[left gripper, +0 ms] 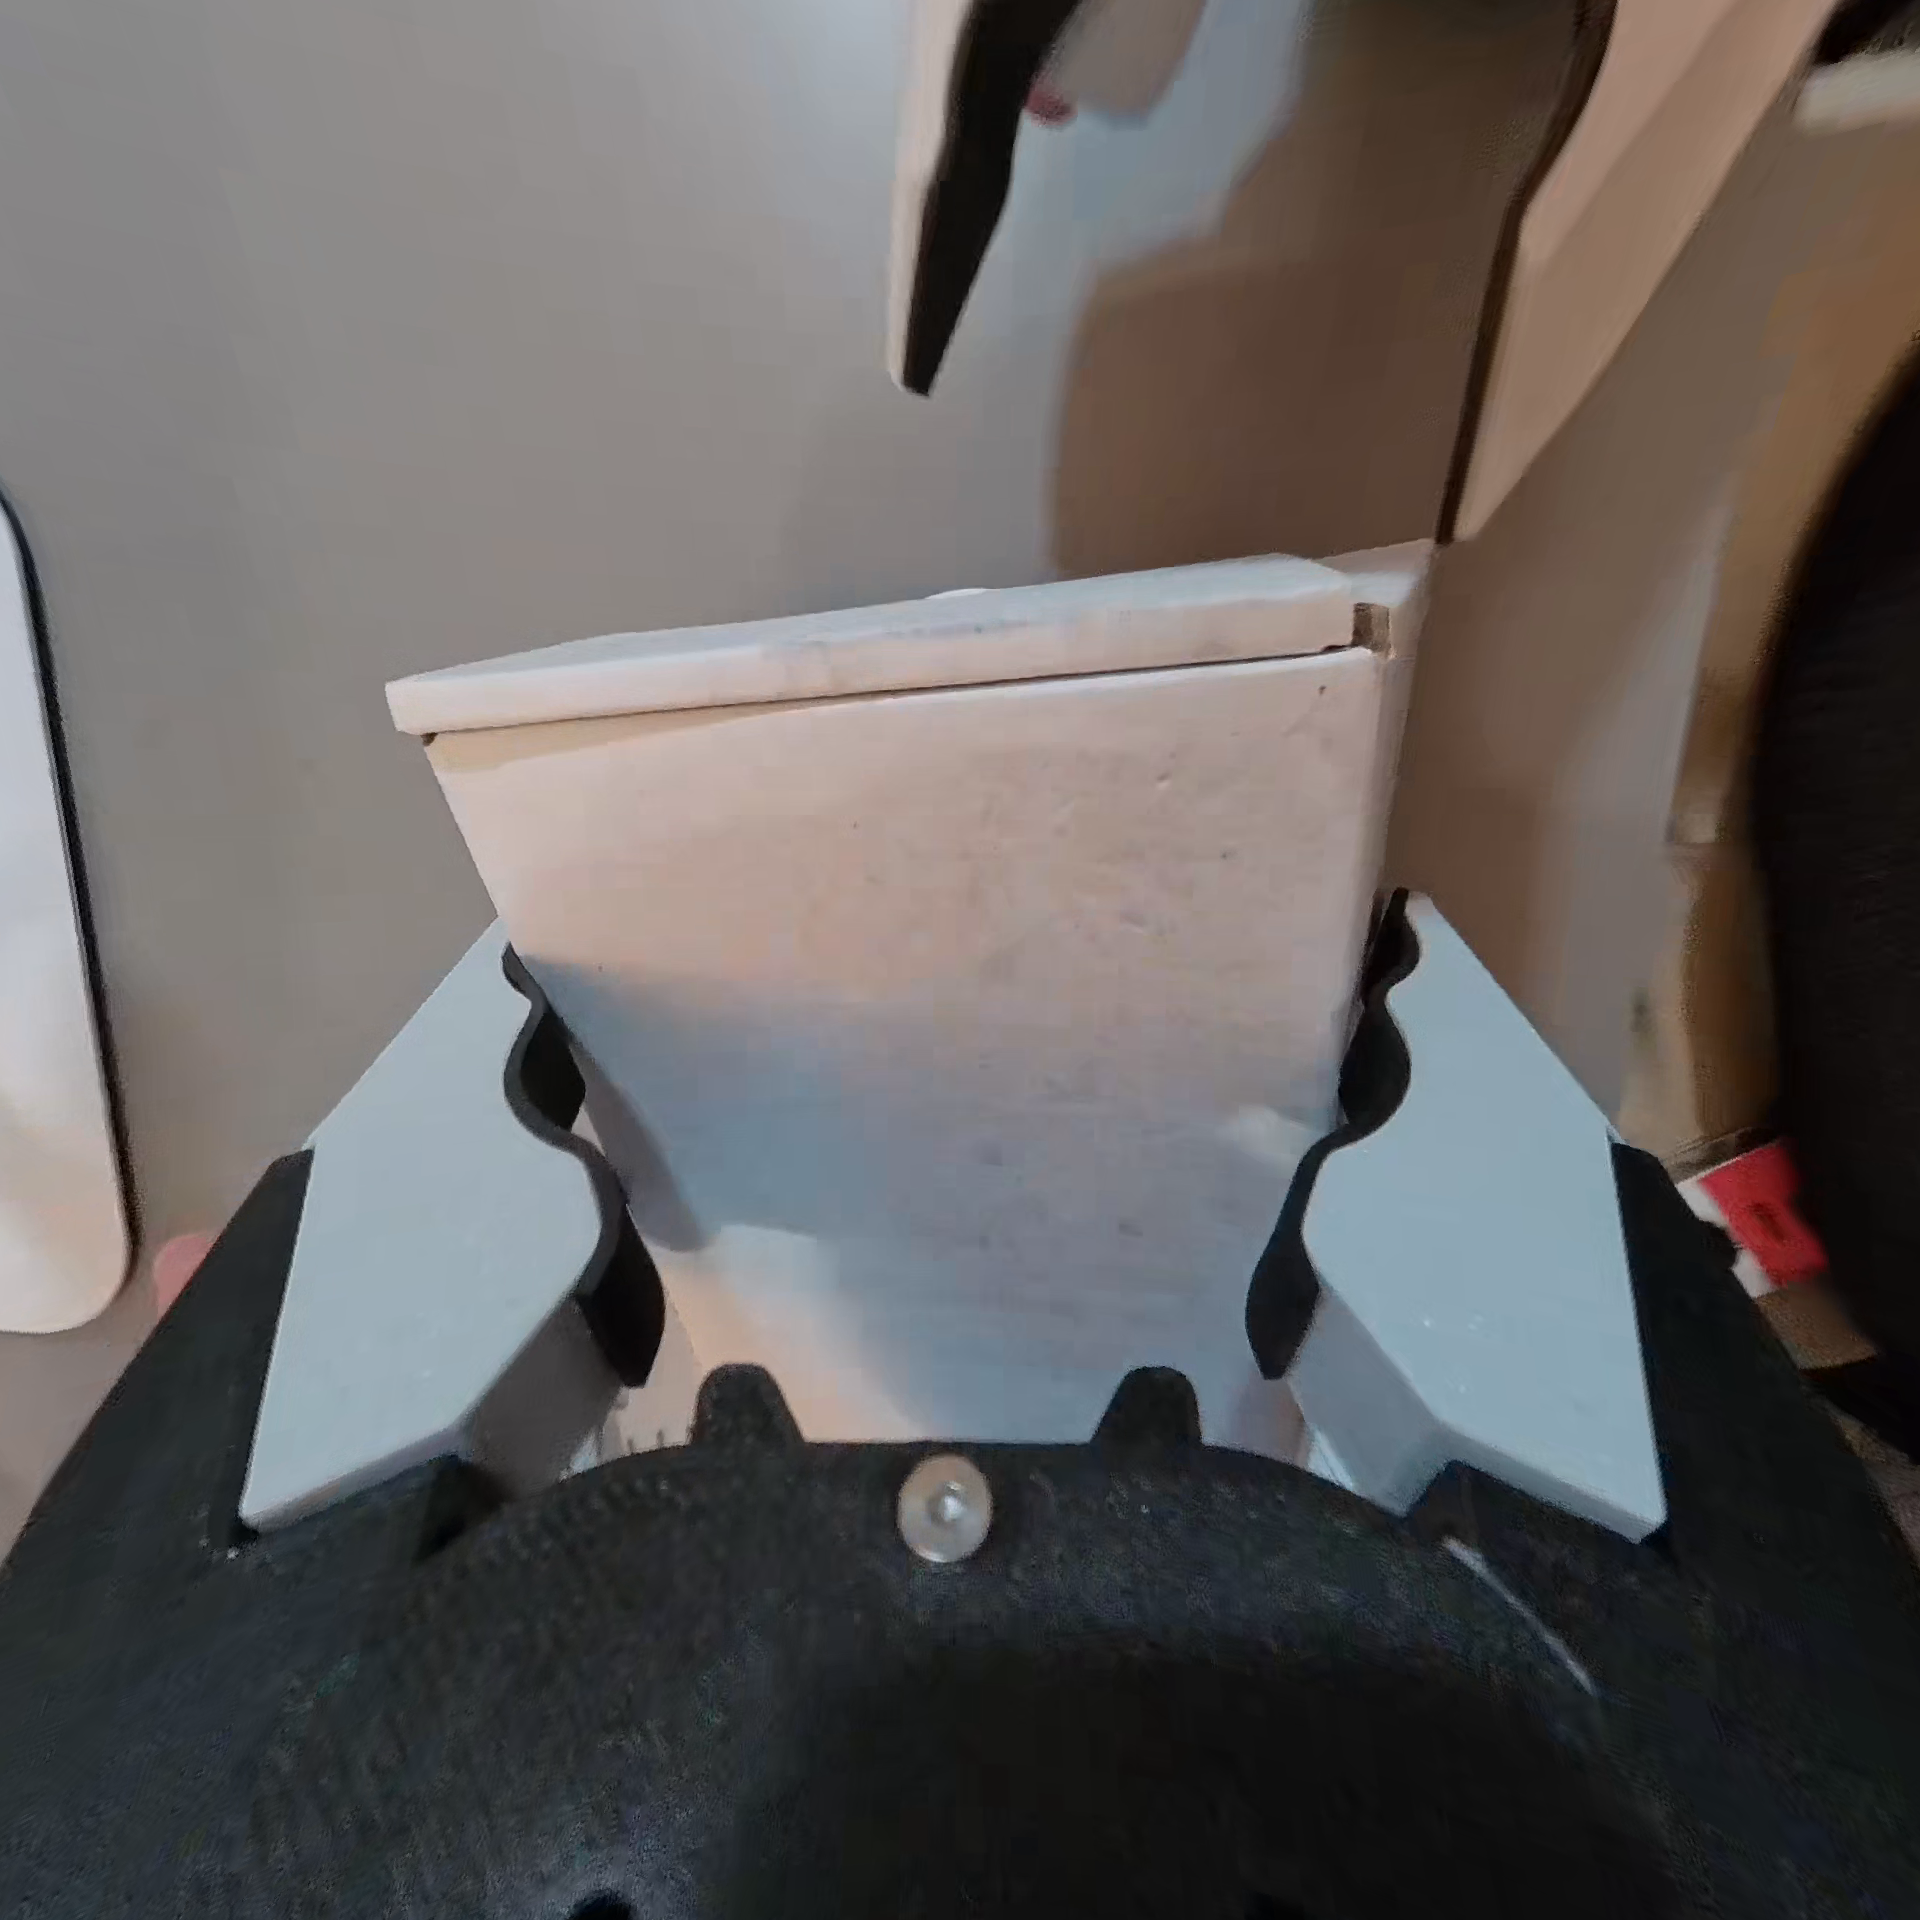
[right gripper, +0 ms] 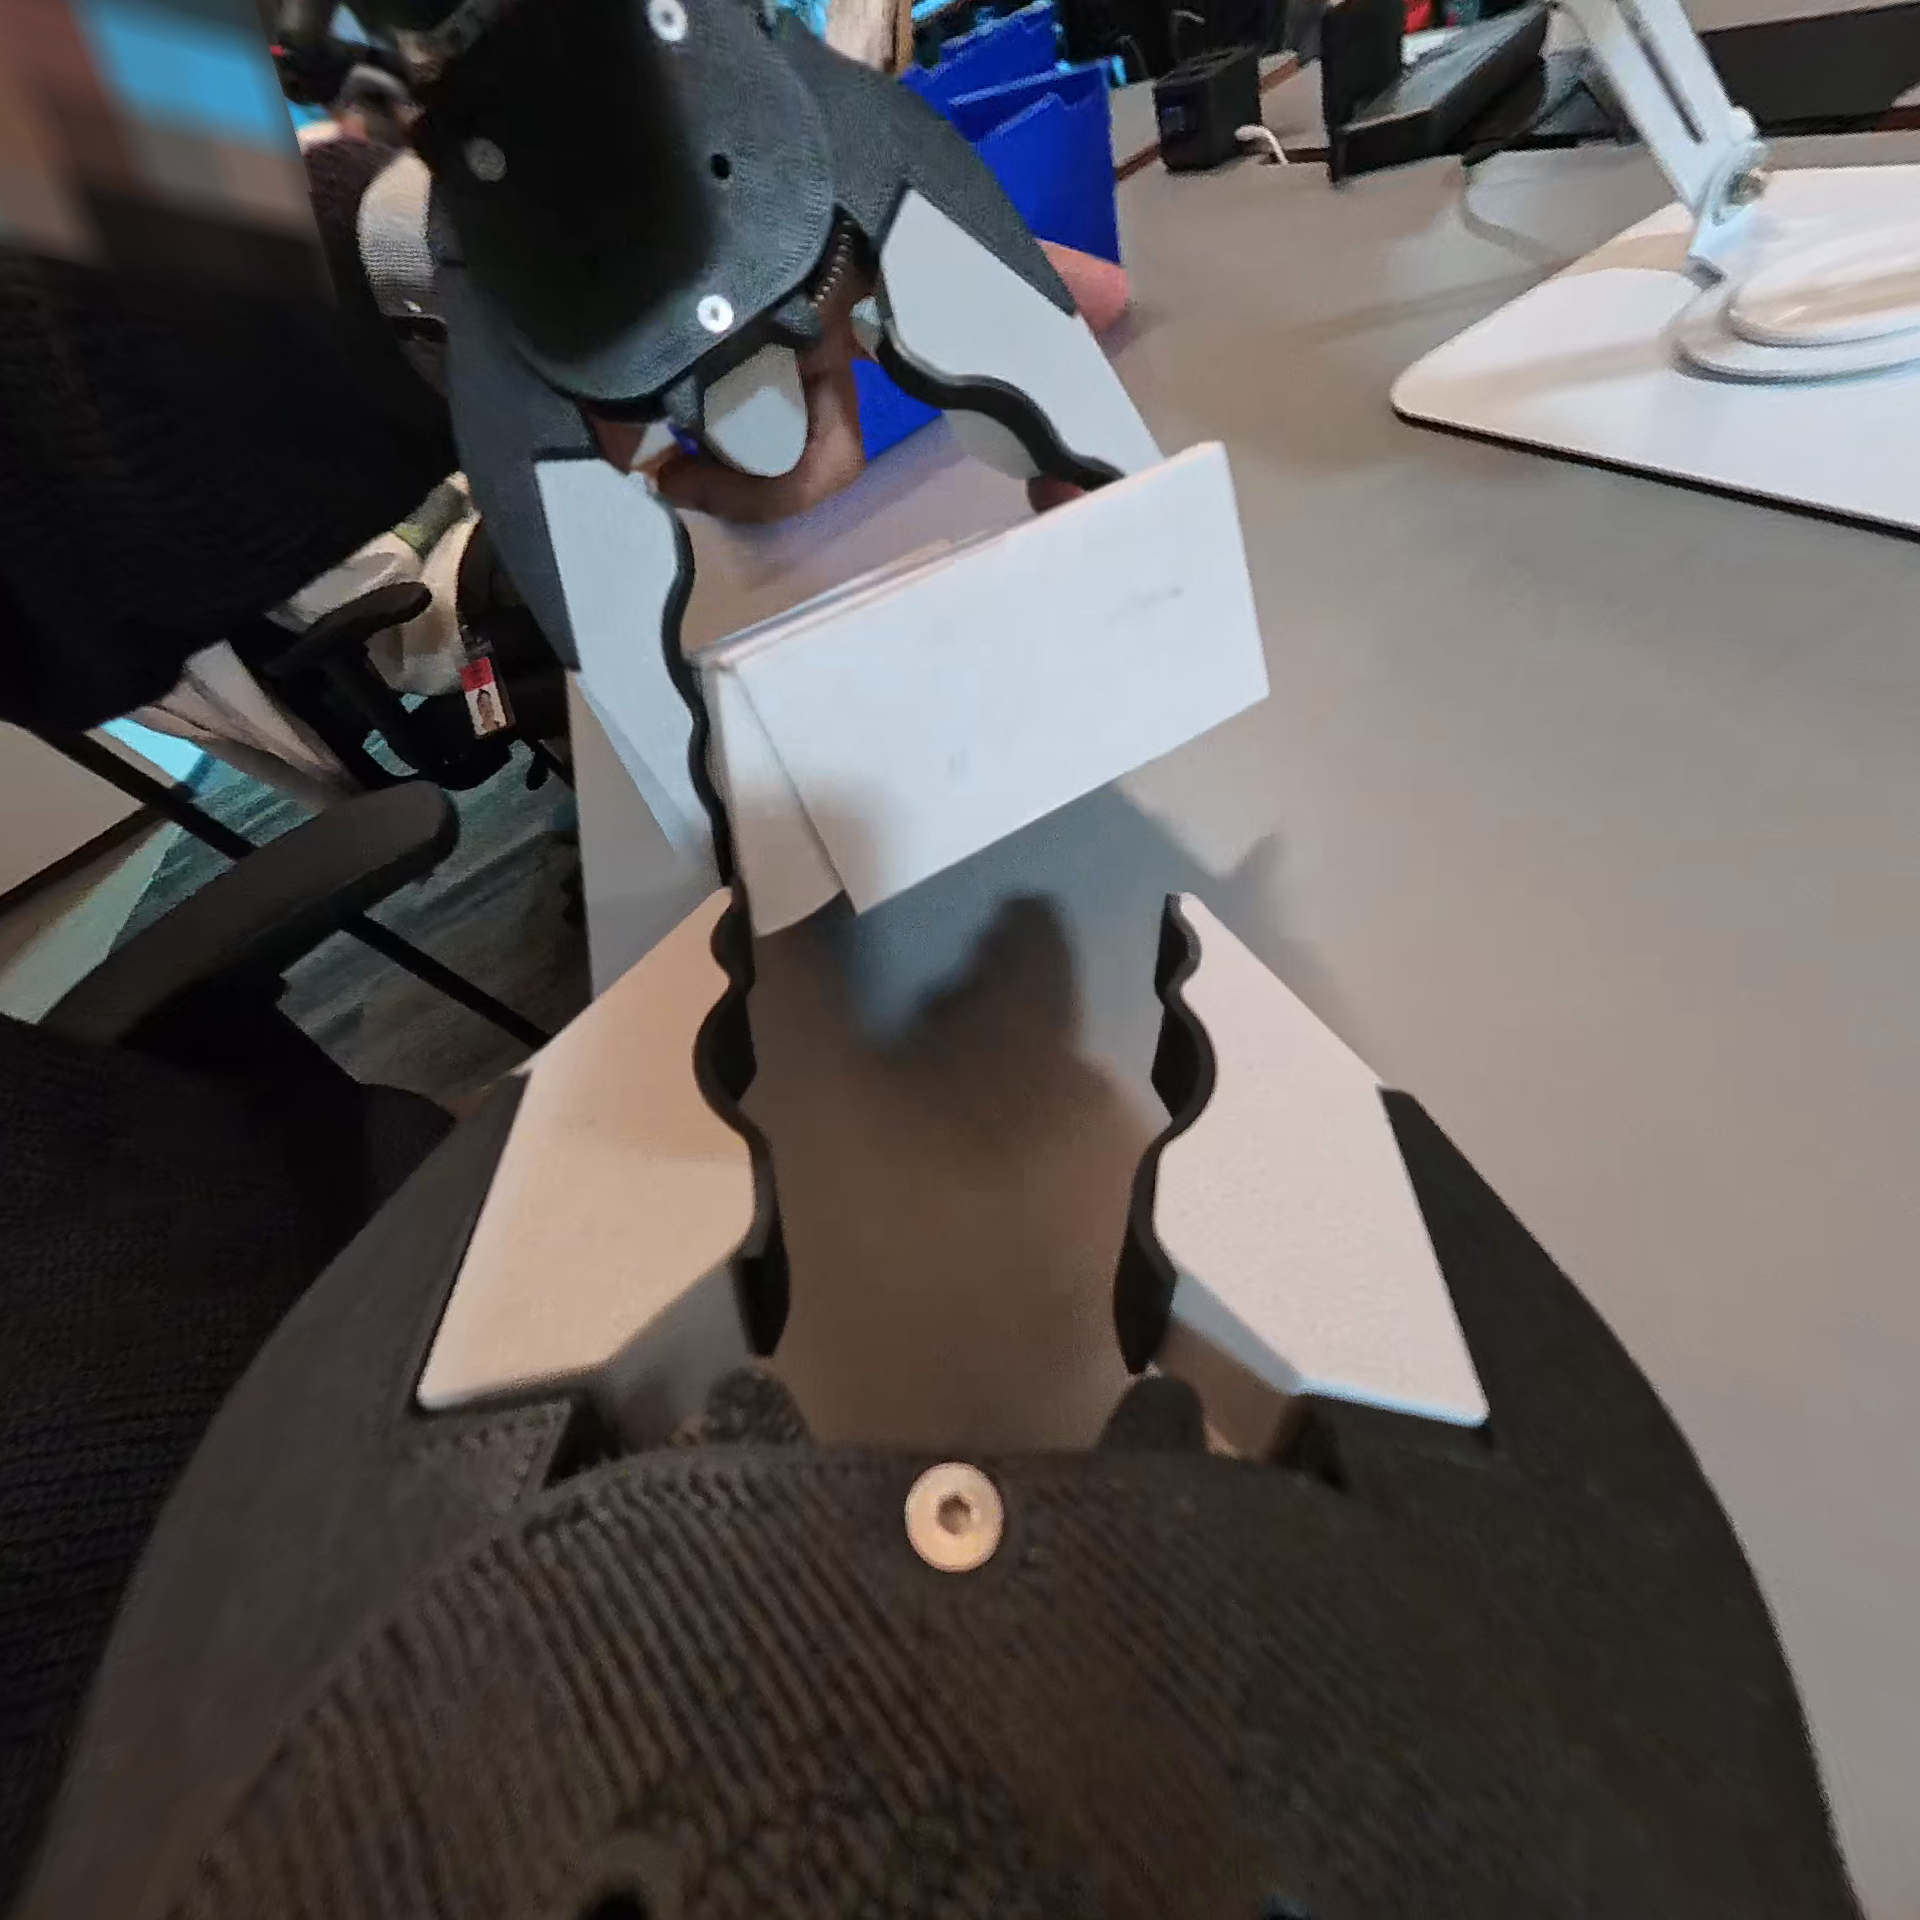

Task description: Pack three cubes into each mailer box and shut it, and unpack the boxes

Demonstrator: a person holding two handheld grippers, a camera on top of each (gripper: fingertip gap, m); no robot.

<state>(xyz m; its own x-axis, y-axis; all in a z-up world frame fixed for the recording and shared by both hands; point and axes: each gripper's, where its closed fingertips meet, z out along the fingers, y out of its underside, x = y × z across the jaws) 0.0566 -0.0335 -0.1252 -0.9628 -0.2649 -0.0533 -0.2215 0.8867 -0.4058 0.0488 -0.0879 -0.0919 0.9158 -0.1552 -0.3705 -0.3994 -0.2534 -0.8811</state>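
Observation:
My left gripper point(left gripper: 956, 930) is shut on a white mailer box point(left gripper: 935, 883), one finger on each side wall. The box's lid is shut and it is held off the grey table point(right gripper: 1558, 987). In the right wrist view the same box point(right gripper: 997, 707) hangs tilted in the left gripper point(right gripper: 925, 675) above the table. My right gripper point(right gripper: 953, 914) is open and empty, just short of the box's near edge. It also shows blurred at the top of the left wrist view point(left gripper: 1184, 457), beyond the box. No cubes are in view.
A white monitor-stand base point(right gripper: 1662, 384) lies on the table at the far right. Blue bins point(right gripper: 1039, 135) stand at the back. An office chair point(right gripper: 312, 852) is off the table's left edge. A white flat object point(left gripper: 42, 935) is at the left. Spacing between my two grippers at the tips: around 7 cm. My right tips are about 25 cm from the white flat object point(left gripper: 42, 935), my left tips only 15 cm.

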